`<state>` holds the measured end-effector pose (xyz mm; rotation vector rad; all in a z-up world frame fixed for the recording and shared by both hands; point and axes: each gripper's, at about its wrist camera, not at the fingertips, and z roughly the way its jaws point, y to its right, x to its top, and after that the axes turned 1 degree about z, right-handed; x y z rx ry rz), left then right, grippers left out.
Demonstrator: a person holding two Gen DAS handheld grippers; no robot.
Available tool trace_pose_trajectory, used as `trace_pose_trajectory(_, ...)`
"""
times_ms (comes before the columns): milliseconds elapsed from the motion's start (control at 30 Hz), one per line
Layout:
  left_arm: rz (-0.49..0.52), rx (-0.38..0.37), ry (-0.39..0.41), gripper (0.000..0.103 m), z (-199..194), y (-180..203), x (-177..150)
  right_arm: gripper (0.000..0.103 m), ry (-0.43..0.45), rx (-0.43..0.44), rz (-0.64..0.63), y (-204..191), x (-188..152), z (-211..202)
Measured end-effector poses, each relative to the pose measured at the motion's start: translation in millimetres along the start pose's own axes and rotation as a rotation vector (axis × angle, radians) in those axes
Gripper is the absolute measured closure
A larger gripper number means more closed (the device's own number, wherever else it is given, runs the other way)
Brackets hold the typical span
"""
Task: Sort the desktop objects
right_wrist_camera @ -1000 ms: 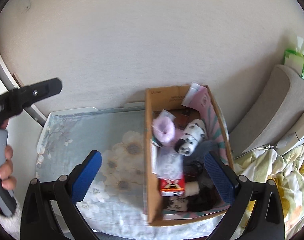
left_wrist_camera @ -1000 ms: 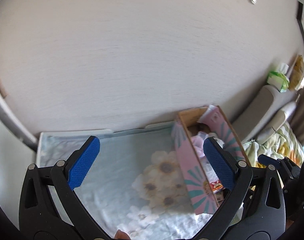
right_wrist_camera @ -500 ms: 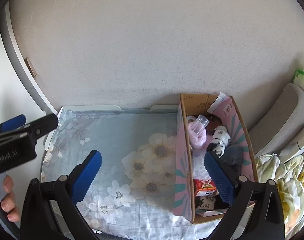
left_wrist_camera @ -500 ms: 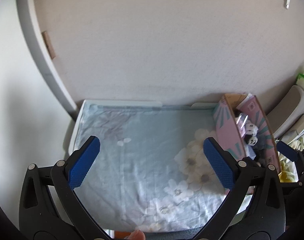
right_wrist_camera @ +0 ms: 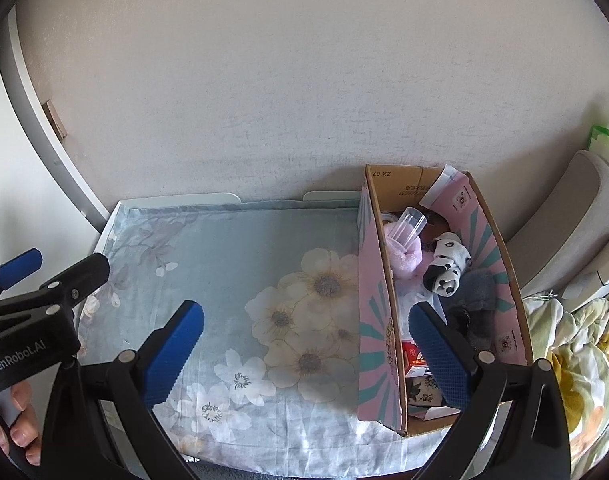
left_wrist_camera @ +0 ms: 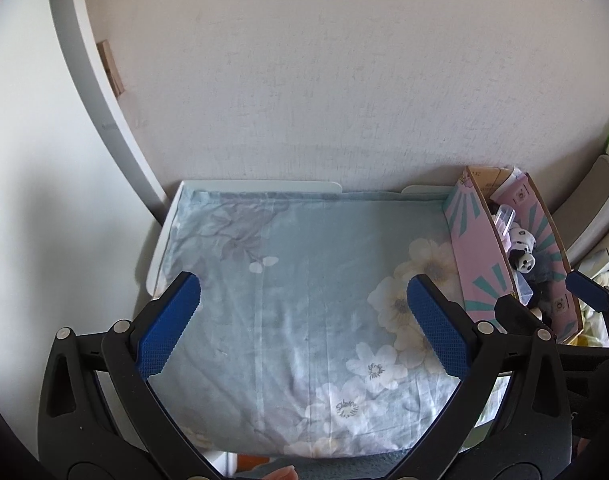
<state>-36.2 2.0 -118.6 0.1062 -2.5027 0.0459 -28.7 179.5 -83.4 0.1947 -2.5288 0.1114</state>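
A plain pale wall backs a small table [right_wrist_camera: 104, 236] covered by a blue floral cloth [right_wrist_camera: 232, 280]. At far left, the left gripper [left_wrist_camera: 300, 316] hangs over the cloth, jaws spread wide, nothing between them. The cloth carries no loose objects. To the right, the right gripper [right_wrist_camera: 304, 340] is likewise wide open and empty, above the near end of the cardboard box [right_wrist_camera: 504, 280]. The box, at the table's right edge, holds the desktop objects: a clear cup [right_wrist_camera: 410, 226], a pink fluffy item [right_wrist_camera: 408, 258], a spotted plush [right_wrist_camera: 448, 264], a red pack [right_wrist_camera: 414, 356].

Compared with one second ago, both cameras have pulled back and left: the box now sits farther right and the cloth fills the view. Judgement: the sorting appears complete, or the grippers are retiring.
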Motion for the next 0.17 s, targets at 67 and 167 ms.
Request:
trace_pose_trajectory(67, 0.004, -0.008, 0.002, 0.000, 0.2, 0.5, 0.7, 0.000, -0.004, -0.001, 0.001, 0.8, 1.1, 1.3)
trace_pose_trajectory(167, 0.012, -0.012, 0.016, 0.000, -2.8, 1.5, 3.1, 0.000, -0.001, 0.000, 0.009, 2.6, 2.0, 0.8)
